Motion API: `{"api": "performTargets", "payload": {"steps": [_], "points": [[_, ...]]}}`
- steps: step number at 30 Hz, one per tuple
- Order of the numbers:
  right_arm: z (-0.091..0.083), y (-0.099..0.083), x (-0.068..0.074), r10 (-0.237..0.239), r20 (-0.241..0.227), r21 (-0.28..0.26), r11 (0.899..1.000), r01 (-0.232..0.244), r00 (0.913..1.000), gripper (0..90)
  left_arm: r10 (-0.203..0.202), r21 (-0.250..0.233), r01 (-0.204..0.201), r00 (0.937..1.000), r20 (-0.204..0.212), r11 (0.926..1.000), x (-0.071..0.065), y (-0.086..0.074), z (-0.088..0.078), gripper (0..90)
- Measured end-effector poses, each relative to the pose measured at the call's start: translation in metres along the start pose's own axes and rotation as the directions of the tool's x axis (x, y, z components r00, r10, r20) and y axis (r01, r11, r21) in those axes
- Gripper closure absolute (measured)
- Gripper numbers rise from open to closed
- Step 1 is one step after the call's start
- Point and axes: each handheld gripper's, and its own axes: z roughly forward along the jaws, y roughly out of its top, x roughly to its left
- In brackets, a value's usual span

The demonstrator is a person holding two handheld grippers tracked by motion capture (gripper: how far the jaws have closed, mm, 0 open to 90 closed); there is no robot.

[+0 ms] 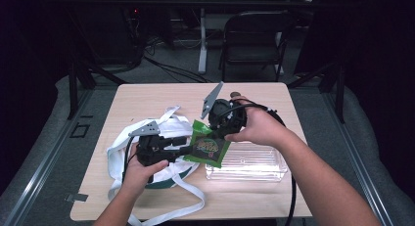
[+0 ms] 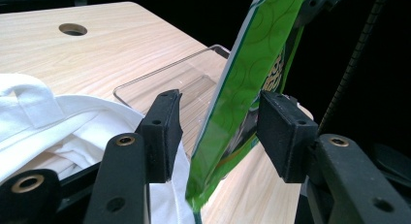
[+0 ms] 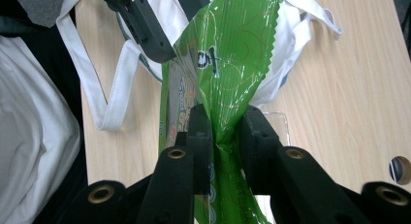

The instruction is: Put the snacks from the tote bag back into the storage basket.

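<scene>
A green snack packet (image 1: 208, 146) hangs in the air between both grippers, over the gap between a white tote bag (image 1: 147, 138) and a clear plastic tray (image 1: 249, 162). My right gripper (image 1: 217, 132) is shut on the packet's upper end; in the right gripper view its jaws (image 3: 225, 124) pinch the crumpled green foil (image 3: 228, 54). My left gripper (image 1: 187, 149) comes in from the left, open. In the left gripper view the packet (image 2: 247, 73) stands edge-on between the two pads (image 2: 165, 132), with a gap on each side. The left gripper's jaws (image 3: 148, 32) straddle the packet's far end.
The tote bag (image 2: 58, 122) with its long straps (image 3: 104, 103) lies on the wooden table (image 1: 147, 99) at the left. The tray's rim (image 2: 169, 76) is just beyond the bag. A cable hole (image 2: 72, 28) sits near the table's far edge. A folding chair (image 1: 254, 40) stands behind the table.
</scene>
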Motion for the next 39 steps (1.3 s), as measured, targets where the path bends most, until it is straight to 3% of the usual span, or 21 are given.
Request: {"api": "performTargets", "payload": {"steps": [18,28,39], "points": [[-0.013,-0.023,-0.013,0.026,0.079,0.036,0.999,-0.028,0.9965,76.2,-0.023,-0.003,0.023,0.9994,-0.024,0.9997,0.009,-0.003,-0.002,50.3],[-0.01,-0.037,-0.024,0.035,0.136,0.088,0.995,-0.047,0.9901,76.1,-0.025,0.0,0.025,0.9986,-0.046,0.9997,0.013,-0.004,-0.003,50.4],[-0.003,-0.042,-0.033,0.032,0.156,0.116,0.992,-0.05,0.9872,76.1,-0.033,-0.001,0.033,0.9977,-0.058,0.9994,0.016,-0.005,-0.004,50.4]]}}
